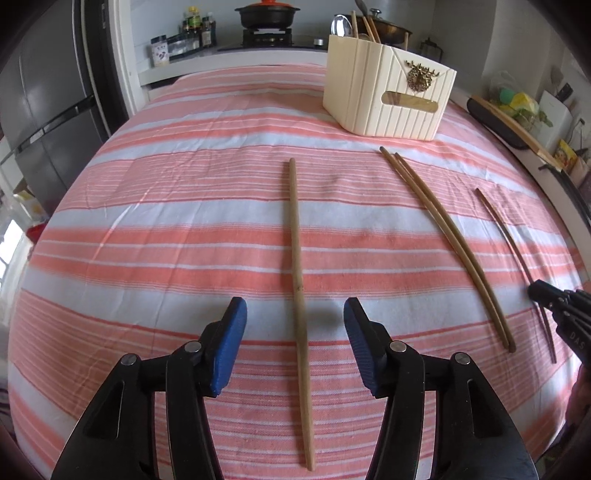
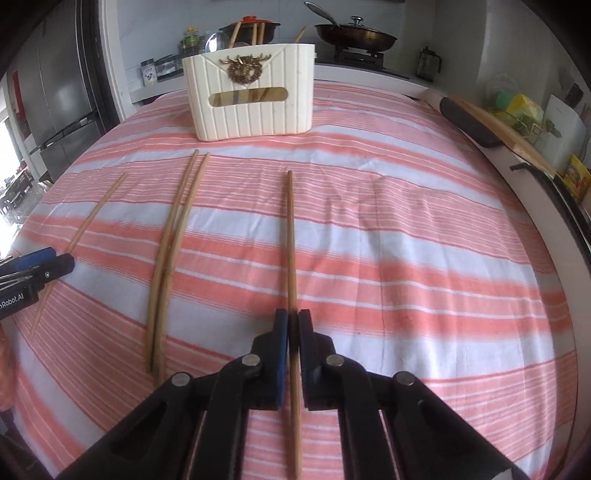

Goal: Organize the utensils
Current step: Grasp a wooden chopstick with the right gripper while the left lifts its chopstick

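A cream utensil holder (image 1: 388, 92) with a spoon and chopsticks in it stands at the far side of the striped cloth; it also shows in the right wrist view (image 2: 255, 96). My left gripper (image 1: 295, 314) is open, its jaws on either side of a single chopstick (image 1: 297, 258) lying on the cloth. My right gripper (image 2: 293, 319) is shut on another single chopstick (image 2: 291, 240), which lies along the cloth. A pair of chopsticks (image 2: 173, 251) lies between the two grippers, also seen in the left wrist view (image 1: 443, 236).
The table (image 1: 147, 221) has a pink and white striped cloth. A stove with a black pot (image 1: 266, 16) and a pan (image 2: 354, 35) stands behind it. A fridge (image 1: 44, 103) is at the left. A cutting board (image 2: 491, 129) and clutter line the right edge.
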{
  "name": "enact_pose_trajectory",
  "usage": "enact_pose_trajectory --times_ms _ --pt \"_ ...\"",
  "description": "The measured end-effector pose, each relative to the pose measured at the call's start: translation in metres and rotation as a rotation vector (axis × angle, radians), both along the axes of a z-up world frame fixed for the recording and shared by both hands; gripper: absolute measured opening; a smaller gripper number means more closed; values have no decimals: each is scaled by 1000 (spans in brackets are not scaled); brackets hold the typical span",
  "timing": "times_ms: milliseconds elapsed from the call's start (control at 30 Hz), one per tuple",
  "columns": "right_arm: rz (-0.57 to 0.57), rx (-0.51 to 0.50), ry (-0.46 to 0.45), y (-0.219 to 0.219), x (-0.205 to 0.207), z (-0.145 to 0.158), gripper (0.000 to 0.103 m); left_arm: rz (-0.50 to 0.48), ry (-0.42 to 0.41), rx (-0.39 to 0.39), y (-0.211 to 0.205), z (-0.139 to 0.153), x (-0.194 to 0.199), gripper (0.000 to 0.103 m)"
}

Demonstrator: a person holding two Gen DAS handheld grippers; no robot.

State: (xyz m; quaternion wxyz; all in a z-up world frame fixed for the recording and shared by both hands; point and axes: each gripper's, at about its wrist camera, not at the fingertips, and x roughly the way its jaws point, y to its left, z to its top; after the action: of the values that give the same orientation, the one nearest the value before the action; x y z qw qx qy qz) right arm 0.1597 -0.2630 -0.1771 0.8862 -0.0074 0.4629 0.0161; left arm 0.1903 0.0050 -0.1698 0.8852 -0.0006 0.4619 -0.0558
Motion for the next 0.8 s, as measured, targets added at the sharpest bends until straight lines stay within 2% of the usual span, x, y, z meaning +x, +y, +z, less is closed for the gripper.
enact_pose_trajectory --times_ms 67,167,233,300,333,567,800 --pt "-27 6 10 -10 -13 1 5 1 6 -7 2 1 -5 58" --pt "-36 25 16 -19 -28 3 7 7 8 -25 5 6 -10 68" --pt "-34 24 15 -21 -34 3 15 11 4 -26 5 10 -12 78" --pt "-32 18 5 -23 -36 4 38 3 -6 -18 2 15 -13 79" --pt "-36 14 -3 -23 -36 4 40 1 -13 -7 1 17 -13 81" --pt "-28 20 6 -24 -33 2 41 6 -41 42 -1 25 -13 84" --pt "-36 27 7 -23 -33 1 44 1 -32 26 4 24 -12 84"
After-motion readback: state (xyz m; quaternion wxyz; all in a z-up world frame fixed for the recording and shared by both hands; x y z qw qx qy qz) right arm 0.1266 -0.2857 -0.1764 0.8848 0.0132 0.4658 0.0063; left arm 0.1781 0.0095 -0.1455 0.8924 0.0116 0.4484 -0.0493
